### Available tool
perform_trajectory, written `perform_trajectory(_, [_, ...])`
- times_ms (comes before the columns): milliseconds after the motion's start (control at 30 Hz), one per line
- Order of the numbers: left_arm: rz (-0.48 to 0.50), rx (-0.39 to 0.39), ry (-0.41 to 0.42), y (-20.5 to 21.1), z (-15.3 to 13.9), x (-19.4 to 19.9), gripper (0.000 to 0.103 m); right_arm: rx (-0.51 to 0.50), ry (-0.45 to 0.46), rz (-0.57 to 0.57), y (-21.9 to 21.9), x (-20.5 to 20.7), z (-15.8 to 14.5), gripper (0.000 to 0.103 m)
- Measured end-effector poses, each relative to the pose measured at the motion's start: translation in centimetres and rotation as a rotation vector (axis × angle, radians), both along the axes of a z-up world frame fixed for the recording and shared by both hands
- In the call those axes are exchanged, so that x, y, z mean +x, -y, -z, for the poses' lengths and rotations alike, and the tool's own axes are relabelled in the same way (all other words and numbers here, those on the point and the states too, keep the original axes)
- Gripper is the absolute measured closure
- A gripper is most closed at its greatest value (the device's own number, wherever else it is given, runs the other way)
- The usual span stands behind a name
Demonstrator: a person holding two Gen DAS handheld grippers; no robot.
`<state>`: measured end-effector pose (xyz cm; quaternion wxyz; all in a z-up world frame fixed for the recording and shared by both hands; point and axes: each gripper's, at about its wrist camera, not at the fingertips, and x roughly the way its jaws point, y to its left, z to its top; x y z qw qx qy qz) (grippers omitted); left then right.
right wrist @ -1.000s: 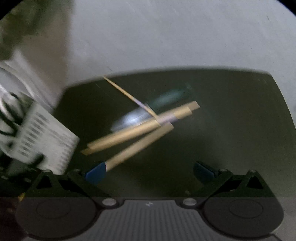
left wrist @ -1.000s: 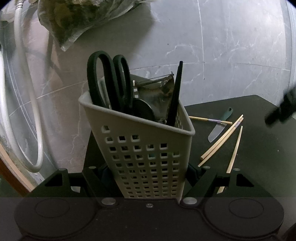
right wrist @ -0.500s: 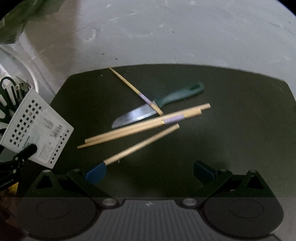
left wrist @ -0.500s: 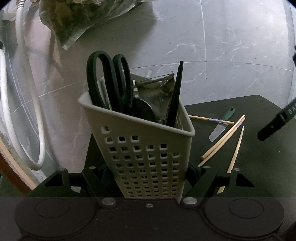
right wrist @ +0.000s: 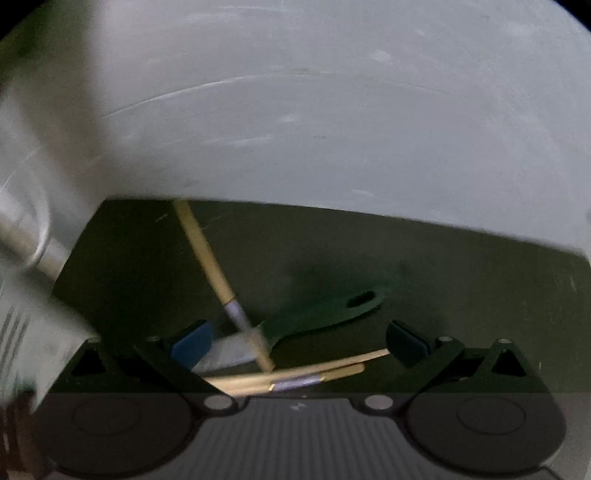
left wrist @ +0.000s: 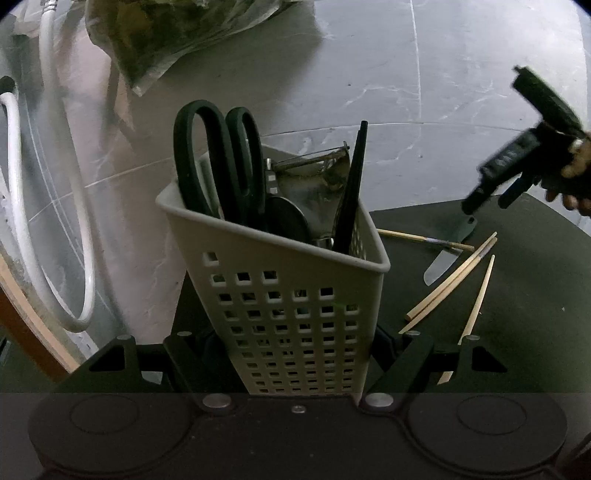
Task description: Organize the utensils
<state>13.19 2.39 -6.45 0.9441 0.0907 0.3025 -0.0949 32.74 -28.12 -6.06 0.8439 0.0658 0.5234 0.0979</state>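
My left gripper (left wrist: 295, 354) is shut on a beige perforated utensil basket (left wrist: 291, 306) and holds it upright over the dark mat (left wrist: 517, 325). The basket holds black-handled scissors (left wrist: 221, 166), a metal utensil and a black stick. On the mat lie a green-handled knife (right wrist: 325, 314) and several wooden chopsticks (right wrist: 295, 376). My right gripper (right wrist: 299, 341) is open and low over the knife, its fingers (right wrist: 192, 343) either side of the knife where blade meets handle. The right gripper also shows in the left wrist view (left wrist: 495, 184) above the knife (left wrist: 443, 258).
The mat lies on a grey marble floor (left wrist: 369, 74). A white hose (left wrist: 74, 221) curves at the left. A plastic bag (left wrist: 177, 33) of dark stuff lies at the back left. The basket edge (right wrist: 33, 332) shows blurred at the left of the right wrist view.
My right gripper has dropped and moved forward over the knife, which now lies between its open fingers. My left gripper and the basket have stayed in place.
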Motion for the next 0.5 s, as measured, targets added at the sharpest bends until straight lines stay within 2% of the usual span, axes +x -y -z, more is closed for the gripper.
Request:
perform_trajectory(167, [-0.003,0.001,-0.001,0.1,-0.1,0.0,0.025,-0.007,-0.052,0.124,-0.6,1.8,1.7,0.01])
perform_trajectory(500, [0.003,0.001,-0.002,0.0,-0.1,0.0,0.025,-0.018,-0.085,0.243,-1.4,2.5,3.7,0.014])
